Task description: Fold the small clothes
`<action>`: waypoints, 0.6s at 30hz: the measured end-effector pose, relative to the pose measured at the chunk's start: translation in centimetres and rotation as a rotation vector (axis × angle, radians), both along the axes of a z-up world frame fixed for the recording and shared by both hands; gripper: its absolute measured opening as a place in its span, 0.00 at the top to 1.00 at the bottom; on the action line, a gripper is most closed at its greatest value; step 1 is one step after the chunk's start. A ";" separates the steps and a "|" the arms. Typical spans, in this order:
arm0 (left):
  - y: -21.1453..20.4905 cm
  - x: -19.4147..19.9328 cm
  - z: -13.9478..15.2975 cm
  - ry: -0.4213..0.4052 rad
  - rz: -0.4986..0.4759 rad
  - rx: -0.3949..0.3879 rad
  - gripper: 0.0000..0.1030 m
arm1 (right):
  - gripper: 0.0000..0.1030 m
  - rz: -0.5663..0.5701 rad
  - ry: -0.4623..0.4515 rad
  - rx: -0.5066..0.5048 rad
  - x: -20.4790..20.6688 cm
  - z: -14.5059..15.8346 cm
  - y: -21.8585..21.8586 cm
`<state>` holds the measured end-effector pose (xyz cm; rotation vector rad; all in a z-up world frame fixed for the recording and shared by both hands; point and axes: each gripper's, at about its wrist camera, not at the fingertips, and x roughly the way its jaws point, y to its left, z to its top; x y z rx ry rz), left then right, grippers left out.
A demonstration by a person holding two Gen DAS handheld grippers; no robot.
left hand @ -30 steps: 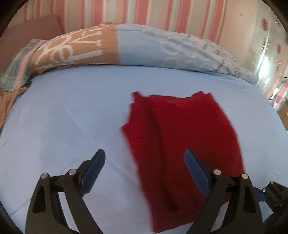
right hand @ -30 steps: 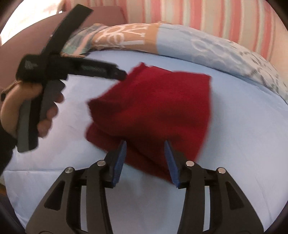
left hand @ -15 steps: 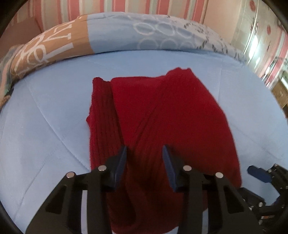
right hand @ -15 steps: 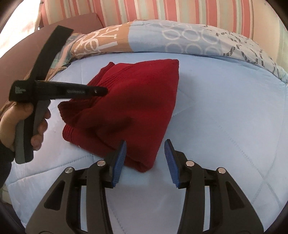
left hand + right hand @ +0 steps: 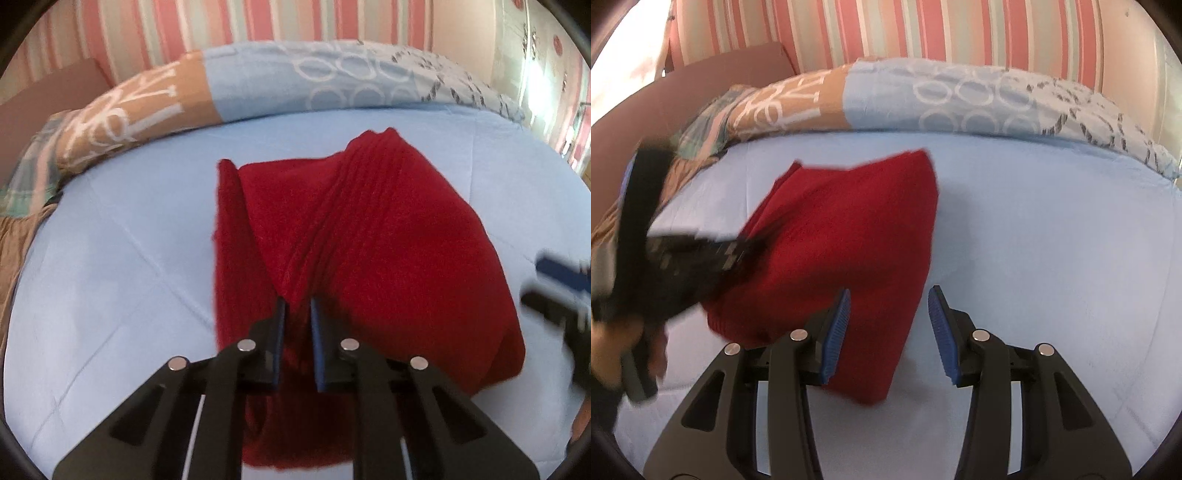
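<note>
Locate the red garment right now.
The red garment lies mid-frame in both views on the light blue bedsheet, below the patterned quilt, its near fold between the left gripper pads.

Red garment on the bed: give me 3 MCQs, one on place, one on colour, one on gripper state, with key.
1. Where does the red garment lie?
A. on the light blue sheet
B. on top of the patterned quilt
C. on the floor

2. What colour are the pads of the right gripper?
A. red
B. blue
C. white

3. How does the left gripper stand?
A. wide open above bare sheet
B. out of view
C. closed on a ridge of the garment

Key: 1 A, sheet shows all round it; 2 B, blue ribbed pads; 3 C, its jaws have just been closing and red fabric is pinched between them.
</note>
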<state>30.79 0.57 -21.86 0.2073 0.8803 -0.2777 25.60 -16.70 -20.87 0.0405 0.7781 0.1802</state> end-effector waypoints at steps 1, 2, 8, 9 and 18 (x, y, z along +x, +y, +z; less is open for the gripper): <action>0.4 -0.6 0.0 -0.007 0.009 -0.003 0.87 | 0.56 0.003 -0.006 0.002 0.4 0.3 -0.1; 1.1 -1.3 -0.3 -0.009 0.020 -0.001 0.87 | 0.55 0.005 -0.010 -0.001 0.9 0.5 -0.1; 2.0 -1.5 -2.0 -0.002 0.035 0.020 0.87 | 0.55 0.010 0.029 -0.015 2.5 -1.0 0.3; 2.0 -1.1 -2.0 0.002 0.035 0.008 0.86 | 0.55 0.005 0.039 -0.017 2.7 -1.5 0.3; 3.2 -3.7 0.1 -0.001 0.111 -0.031 0.16 | 0.46 0.025 0.000 0.038 1.3 -0.4 0.0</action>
